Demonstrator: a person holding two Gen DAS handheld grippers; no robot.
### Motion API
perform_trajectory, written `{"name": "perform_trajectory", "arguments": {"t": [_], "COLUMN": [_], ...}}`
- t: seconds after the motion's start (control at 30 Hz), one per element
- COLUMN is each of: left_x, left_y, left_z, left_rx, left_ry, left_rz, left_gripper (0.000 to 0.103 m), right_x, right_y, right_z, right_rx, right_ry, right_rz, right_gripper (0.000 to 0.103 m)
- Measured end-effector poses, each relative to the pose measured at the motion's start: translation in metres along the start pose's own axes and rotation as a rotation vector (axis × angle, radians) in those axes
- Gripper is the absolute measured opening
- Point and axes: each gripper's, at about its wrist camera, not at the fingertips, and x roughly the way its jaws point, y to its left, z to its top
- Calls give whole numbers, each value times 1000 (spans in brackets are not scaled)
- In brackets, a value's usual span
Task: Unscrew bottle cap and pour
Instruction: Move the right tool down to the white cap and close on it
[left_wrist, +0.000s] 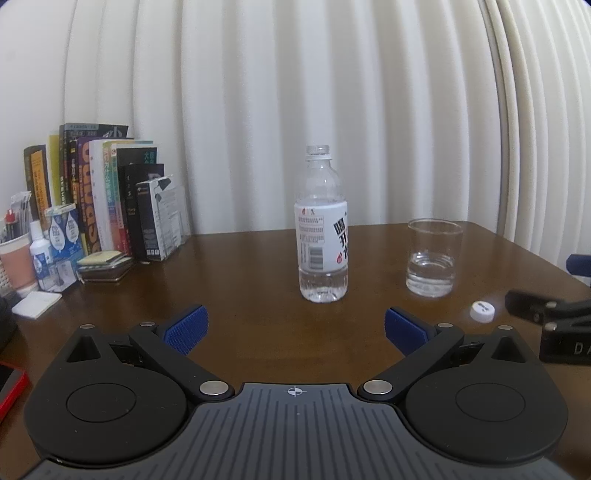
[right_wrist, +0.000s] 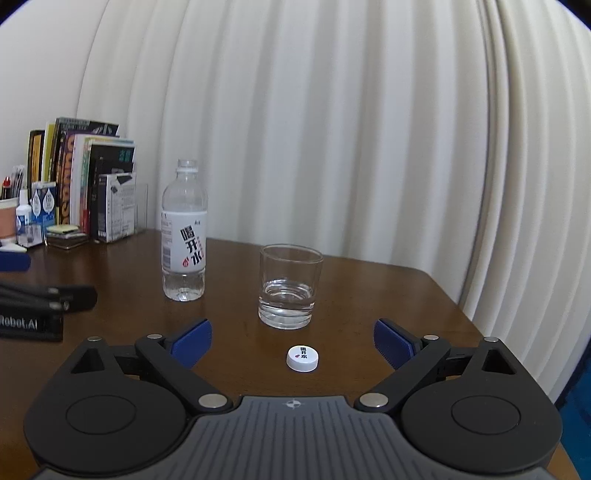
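A clear plastic bottle (left_wrist: 322, 236) (right_wrist: 183, 236) with a white label stands upright and uncapped on the brown table, a little water in its bottom. Right of it stands a glass (left_wrist: 433, 258) (right_wrist: 289, 288) holding a shallow layer of water. The white cap (left_wrist: 482, 312) (right_wrist: 302, 357) lies flat on the table in front of the glass. My left gripper (left_wrist: 293, 330) is open and empty, short of the bottle. My right gripper (right_wrist: 293, 345) is open too, its blue pads wide apart on either side of the cap without touching it.
Books (left_wrist: 99, 192) (right_wrist: 85, 173), small boxes, a paper cup (left_wrist: 16, 262) and eye-drop bottles crowd the table's back left. A red phone (left_wrist: 9, 387) lies at the near left edge. The table's right edge (right_wrist: 461, 306) meets white curtains (right_wrist: 332, 129).
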Motion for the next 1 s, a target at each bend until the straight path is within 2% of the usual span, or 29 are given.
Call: {"name": "perform_trajectory", "arguments": {"t": [0.17, 0.33, 0.57, 0.67, 0.8, 1.0], "left_x": [15, 30, 49, 55, 62, 71], "left_y": [-4, -5, -4, -4, -4, -7], "left_z": [8, 11, 13, 14, 16, 14], "left_rx": [17, 22, 27, 32, 38, 49], "left_ry": [9, 26, 49, 54, 59, 74], "left_rz": [-2, -3, 3, 3, 1, -3], "left_gripper": [103, 103, 103, 103, 103, 103], "right_x": [20, 41, 67, 75, 85, 92], "right_y": [-2, -8, -19, -21, -23, -23], "right_z": [5, 6, 4, 3, 3, 1], "right_rx": [-18, -22, -17, -27, -32, -40], "right_ry": [43, 103, 164, 182, 207, 238], "right_rz": [23, 41, 38, 39, 49, 61], "right_gripper": [92, 79, 77, 73, 61, 56]}}
